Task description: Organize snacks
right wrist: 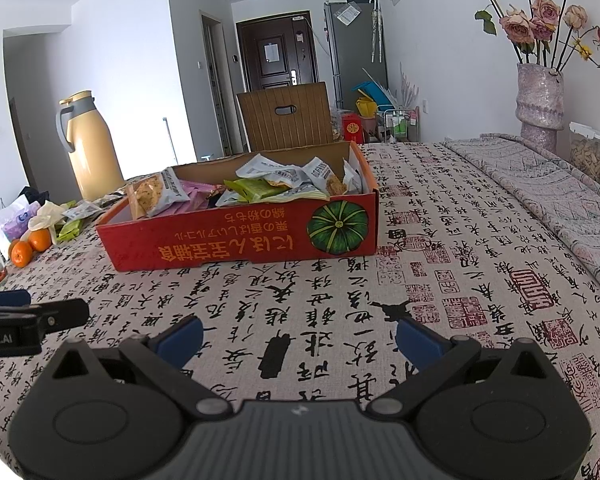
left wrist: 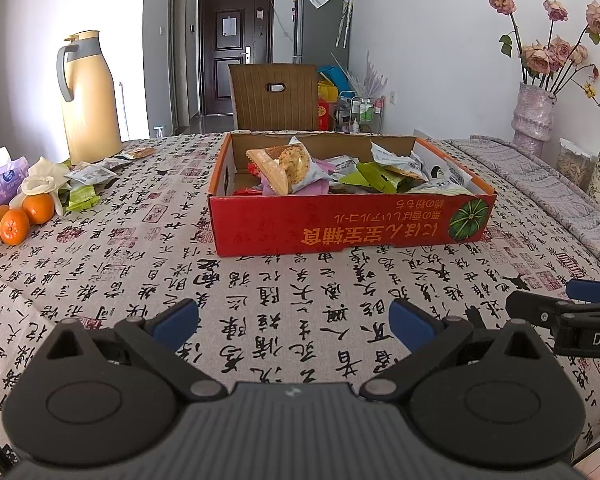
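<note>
A red cardboard box [left wrist: 340, 228] [right wrist: 236, 240] with a green pumpkin picture sits mid-table, filled with several snack packets [left wrist: 288, 168] [right wrist: 260, 190]. More loose snack packets [left wrist: 90, 176] [right wrist: 74, 220] lie on the cloth at the far left, near the jug. My left gripper [left wrist: 294, 322] hovers low over the tablecloth in front of the box, open and holding nothing. My right gripper [right wrist: 298, 340] is beside it to the right, also open and empty. The right gripper's fingers [left wrist: 540, 312] show at the left wrist view's right edge.
A tall yellow thermos jug [left wrist: 92, 100] [right wrist: 88, 148] stands at the back left, with oranges [left wrist: 20, 218] [right wrist: 30, 248] and a tissue pack [left wrist: 2, 180] nearby. A vase of dried roses [left wrist: 534, 112] [right wrist: 540, 100] and a snack jar [left wrist: 576, 164] stand right. A brown chair [left wrist: 274, 96] is behind the table.
</note>
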{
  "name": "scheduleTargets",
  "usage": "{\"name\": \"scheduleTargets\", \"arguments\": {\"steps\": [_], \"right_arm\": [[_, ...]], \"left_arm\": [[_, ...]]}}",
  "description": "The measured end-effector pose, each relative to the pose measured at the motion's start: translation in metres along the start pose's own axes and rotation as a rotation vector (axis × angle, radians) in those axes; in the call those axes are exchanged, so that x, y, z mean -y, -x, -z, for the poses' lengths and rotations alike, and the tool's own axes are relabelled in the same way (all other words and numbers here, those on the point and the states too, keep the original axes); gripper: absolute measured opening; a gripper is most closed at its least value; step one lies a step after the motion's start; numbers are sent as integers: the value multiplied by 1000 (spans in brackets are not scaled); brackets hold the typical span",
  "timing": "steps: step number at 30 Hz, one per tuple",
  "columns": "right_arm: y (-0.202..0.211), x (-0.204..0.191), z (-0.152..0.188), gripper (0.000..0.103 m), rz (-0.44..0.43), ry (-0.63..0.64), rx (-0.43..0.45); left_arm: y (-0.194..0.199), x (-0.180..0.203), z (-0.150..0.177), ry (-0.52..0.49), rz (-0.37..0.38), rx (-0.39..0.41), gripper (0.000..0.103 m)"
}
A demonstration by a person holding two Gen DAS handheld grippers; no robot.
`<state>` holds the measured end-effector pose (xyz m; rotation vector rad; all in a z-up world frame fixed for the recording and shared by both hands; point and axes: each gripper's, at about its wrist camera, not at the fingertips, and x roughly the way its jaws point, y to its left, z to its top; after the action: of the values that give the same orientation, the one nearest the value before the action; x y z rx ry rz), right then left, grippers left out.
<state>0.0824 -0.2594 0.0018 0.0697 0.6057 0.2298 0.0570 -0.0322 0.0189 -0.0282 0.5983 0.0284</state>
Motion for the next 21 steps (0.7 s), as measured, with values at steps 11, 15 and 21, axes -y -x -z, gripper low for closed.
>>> {"name": "scheduleTargets", "arguments": {"steps": [11,15,21], "right_arm": [[0,0,0,103,0,0,0],[0,0,0,103,0,0,0],[0,0,0,103,0,0,-1]], "left_arm": [[0,0,0,0,0,1,103],[0,1,0,0,1,1,103],[0,2,0,0,-5,7,103]]}}
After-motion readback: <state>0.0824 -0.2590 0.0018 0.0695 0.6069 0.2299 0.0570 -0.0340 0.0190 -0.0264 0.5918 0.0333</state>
